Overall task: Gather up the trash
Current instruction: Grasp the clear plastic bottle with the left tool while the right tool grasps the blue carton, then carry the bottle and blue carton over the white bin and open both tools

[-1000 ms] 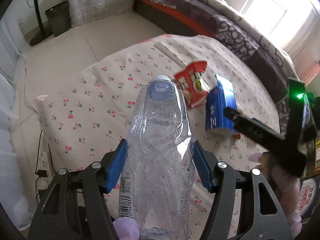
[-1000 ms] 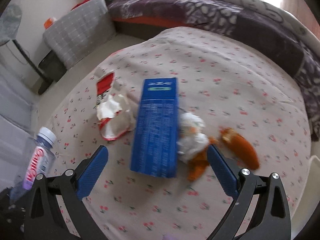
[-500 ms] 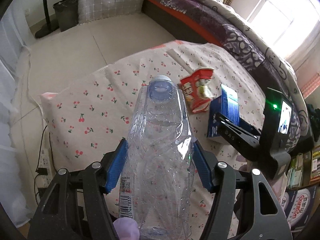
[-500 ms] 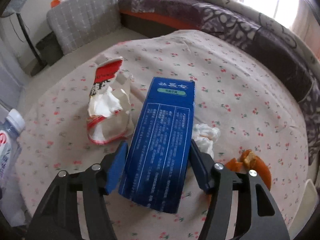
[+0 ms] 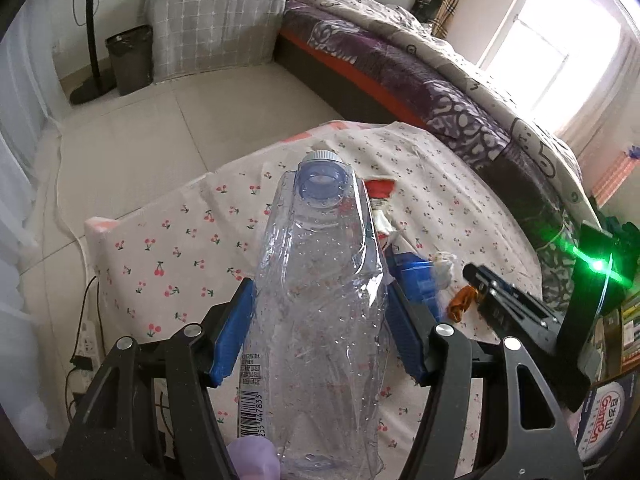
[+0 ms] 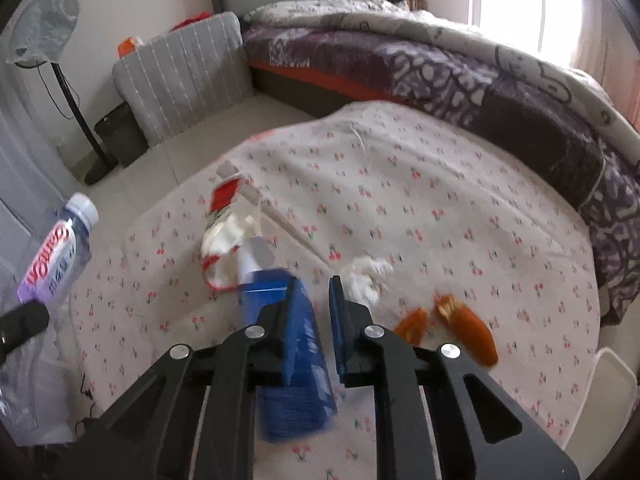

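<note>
Your right gripper pinches the blue box lengthwise; your left gripper clamps the plastic bottle, cap pointing away.

Home bedroom, quilted bed, standing fan, tiled floor

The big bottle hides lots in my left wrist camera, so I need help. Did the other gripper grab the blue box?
Observer: The right gripper has its jaws nearly shut at the blurred blue box; whether it grips, I cannot tell.
Operator: How much orange peel is there?
Observer: Two orange peel pieces, lying close together on the cherry tablecloth.
Operator: Has my bottle a label?
Observer: Yes, the plastic bottle wears a purple label with red letters.
</note>
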`<state>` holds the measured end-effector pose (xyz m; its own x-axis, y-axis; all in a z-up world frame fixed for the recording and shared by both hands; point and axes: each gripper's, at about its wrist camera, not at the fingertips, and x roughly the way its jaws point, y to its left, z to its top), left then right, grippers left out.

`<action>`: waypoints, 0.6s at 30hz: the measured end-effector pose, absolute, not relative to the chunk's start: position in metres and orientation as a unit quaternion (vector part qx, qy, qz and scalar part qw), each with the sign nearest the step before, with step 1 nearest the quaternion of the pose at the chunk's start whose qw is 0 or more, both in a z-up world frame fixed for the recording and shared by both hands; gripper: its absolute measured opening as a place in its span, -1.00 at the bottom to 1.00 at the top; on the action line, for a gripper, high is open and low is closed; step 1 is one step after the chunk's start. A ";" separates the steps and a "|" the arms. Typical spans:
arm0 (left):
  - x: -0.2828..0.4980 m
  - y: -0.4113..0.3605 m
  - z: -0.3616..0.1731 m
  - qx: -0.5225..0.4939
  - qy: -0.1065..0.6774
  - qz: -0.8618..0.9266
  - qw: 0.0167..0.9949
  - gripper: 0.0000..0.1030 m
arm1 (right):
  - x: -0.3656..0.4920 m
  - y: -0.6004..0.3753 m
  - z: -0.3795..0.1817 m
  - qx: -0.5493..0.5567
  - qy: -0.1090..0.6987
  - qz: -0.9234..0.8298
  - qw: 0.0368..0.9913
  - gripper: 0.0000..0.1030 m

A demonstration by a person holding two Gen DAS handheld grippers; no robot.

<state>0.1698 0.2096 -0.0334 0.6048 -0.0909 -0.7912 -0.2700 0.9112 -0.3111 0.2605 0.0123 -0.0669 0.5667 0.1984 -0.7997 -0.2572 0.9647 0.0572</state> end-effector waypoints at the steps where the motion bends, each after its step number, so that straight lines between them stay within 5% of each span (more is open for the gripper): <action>1: 0.169 0.209 -0.035 -0.203 0.444 0.050 0.871 0.19 | 0.258 0.011 -0.070 -0.035 0.451 0.130 0.882 0.02; 3: 0.170 0.210 -0.038 -0.204 0.449 0.050 0.868 0.19 | 0.253 0.013 -0.078 -0.043 0.457 0.136 0.878 0.48; 18: 0.169 0.228 -0.043 -0.220 0.460 0.062 0.858 0.19 | 0.248 0.067 -0.150 -0.054 0.533 0.187 0.823 0.63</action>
